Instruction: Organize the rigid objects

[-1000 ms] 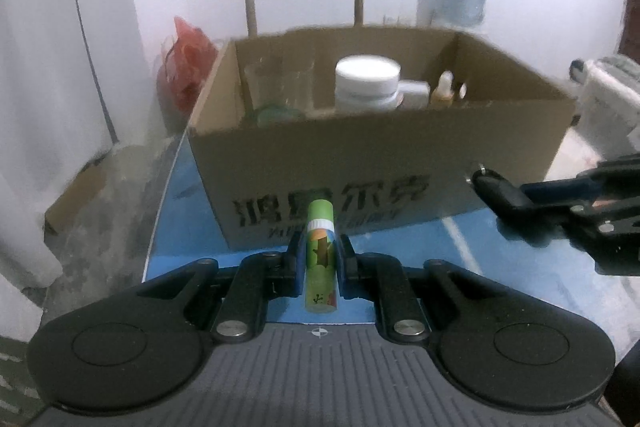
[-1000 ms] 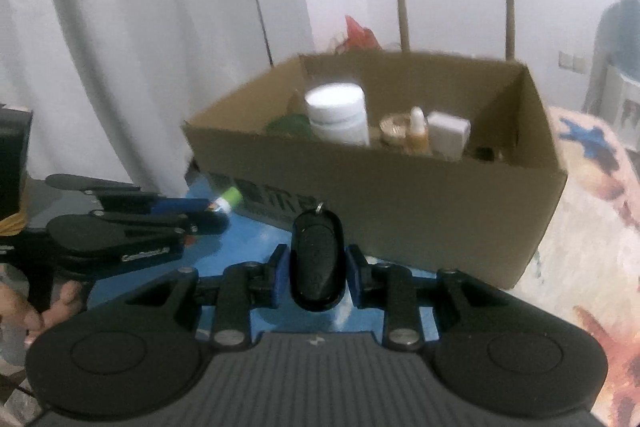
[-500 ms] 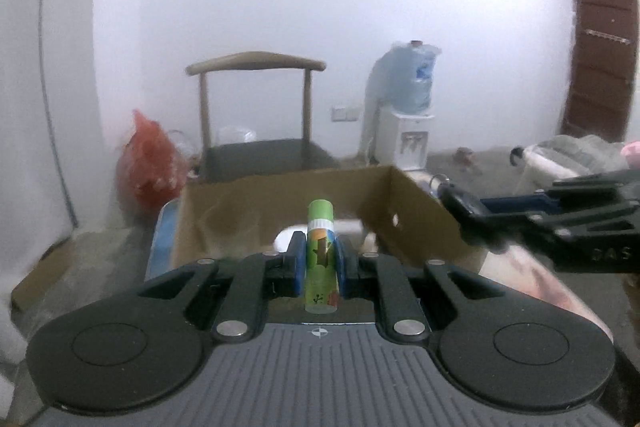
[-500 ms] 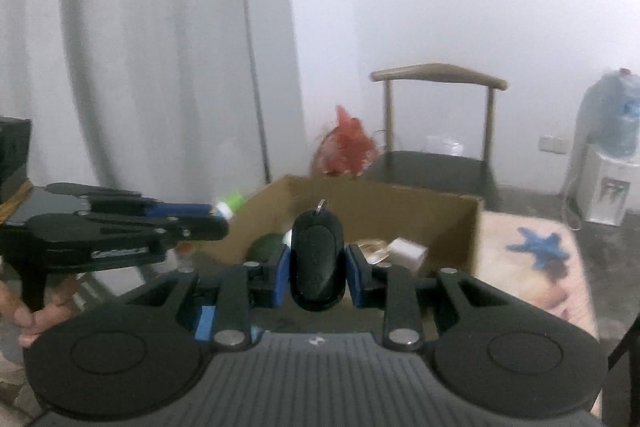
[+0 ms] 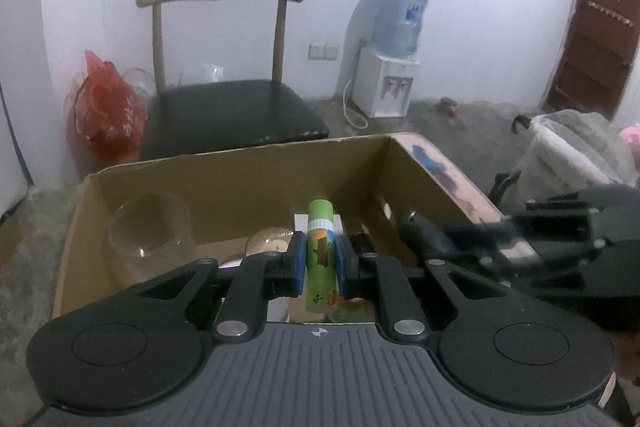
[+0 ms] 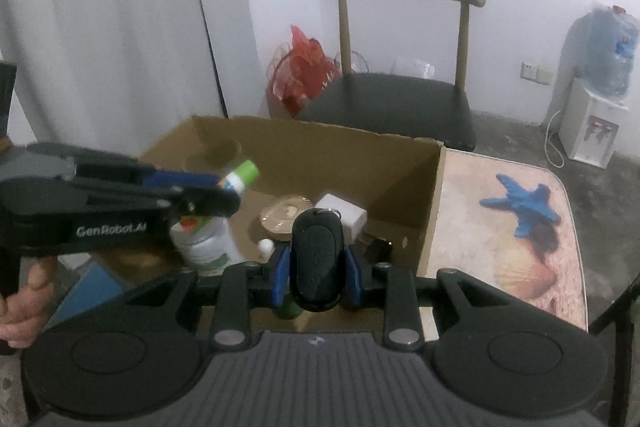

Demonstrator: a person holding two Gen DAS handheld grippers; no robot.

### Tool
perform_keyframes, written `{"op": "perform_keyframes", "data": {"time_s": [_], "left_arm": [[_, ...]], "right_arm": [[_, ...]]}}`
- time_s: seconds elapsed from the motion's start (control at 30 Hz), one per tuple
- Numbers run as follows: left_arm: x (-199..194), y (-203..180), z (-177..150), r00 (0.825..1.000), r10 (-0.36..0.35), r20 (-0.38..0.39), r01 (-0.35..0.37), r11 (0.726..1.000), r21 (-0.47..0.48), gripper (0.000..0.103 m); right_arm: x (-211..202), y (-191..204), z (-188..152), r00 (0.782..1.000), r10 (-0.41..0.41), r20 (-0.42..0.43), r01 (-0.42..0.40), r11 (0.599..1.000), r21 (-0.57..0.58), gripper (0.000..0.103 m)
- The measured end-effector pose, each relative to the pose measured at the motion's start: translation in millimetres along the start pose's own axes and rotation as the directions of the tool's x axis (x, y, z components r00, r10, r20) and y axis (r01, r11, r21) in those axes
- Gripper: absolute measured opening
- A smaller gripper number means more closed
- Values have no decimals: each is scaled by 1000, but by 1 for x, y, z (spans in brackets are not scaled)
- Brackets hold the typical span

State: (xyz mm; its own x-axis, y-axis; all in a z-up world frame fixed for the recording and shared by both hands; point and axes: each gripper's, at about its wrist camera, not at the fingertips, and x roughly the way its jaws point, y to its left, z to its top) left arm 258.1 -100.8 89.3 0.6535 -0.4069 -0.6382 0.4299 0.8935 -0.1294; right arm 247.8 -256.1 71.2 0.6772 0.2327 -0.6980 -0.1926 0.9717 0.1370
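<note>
My left gripper (image 5: 317, 259) is shut on a green glue stick (image 5: 320, 247) and hangs over the open cardboard box (image 5: 240, 163). My right gripper (image 6: 318, 267) is shut on a black key fob (image 6: 318, 259), also above the box (image 6: 400, 147). From the right wrist view the left gripper (image 6: 224, 187) reaches in from the left with the glue stick (image 6: 242, 175) sticking out. In the left wrist view the right gripper (image 5: 432, 241) comes in from the right. Inside the box are a glass cup (image 5: 148, 231), a white-lidded jar (image 6: 204, 243), a round gold tin (image 6: 286, 215) and a white adapter (image 6: 340, 213).
A wooden chair (image 5: 224, 107) with a black seat stands behind the box, with a red bag (image 5: 104, 111) beside it and a water dispenser (image 5: 390, 63) by the wall. A patterned table top (image 6: 504, 227) with a blue starfish print lies right of the box. A hand (image 6: 28, 299) holds the left gripper.
Both grippers rose from in front of the box's printed wall and moved forward over its open top. Each still holds its object.
</note>
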Motion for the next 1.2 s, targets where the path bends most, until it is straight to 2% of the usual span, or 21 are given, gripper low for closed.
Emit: {"op": "perform_keyframes", "data": {"time_s": [0.37, 0.47, 0.77, 1.0, 1.1, 1.17, 1.2], "left_arm": [[29, 6, 6, 997, 14, -82, -15, 1000, -6, 15], [32, 8, 7, 995, 9, -95, -11, 1000, -18, 16], [25, 7, 9, 996, 16, -88, -18, 1000, -19, 16], [-4, 3, 8, 999, 17, -34, -17, 1000, -10, 19], [-24, 1, 5, 1000, 1, -4, -1, 1000, -7, 25], [-40, -2, 1, 1000, -5, 23, 5, 1000, 2, 43], [-49, -4, -2, 999, -6, 43, 6, 1000, 9, 48]], "right_arm": [[20, -4, -1, 997, -23, -67, 22, 1000, -20, 33], [18, -6, -1, 998, -23, -60, 22, 1000, -15, 33], [1, -10, 0, 1000, -13, -23, 13, 1000, 9, 33], [-30, -9, -4, 999, 0, 38, -2, 999, 48, 33], [-49, -9, -11, 998, 17, 66, -22, 996, 81, 33], [-62, -7, -16, 997, 25, 80, -33, 995, 93, 33], [-70, -6, -19, 996, 29, 88, -39, 994, 103, 37]]}}
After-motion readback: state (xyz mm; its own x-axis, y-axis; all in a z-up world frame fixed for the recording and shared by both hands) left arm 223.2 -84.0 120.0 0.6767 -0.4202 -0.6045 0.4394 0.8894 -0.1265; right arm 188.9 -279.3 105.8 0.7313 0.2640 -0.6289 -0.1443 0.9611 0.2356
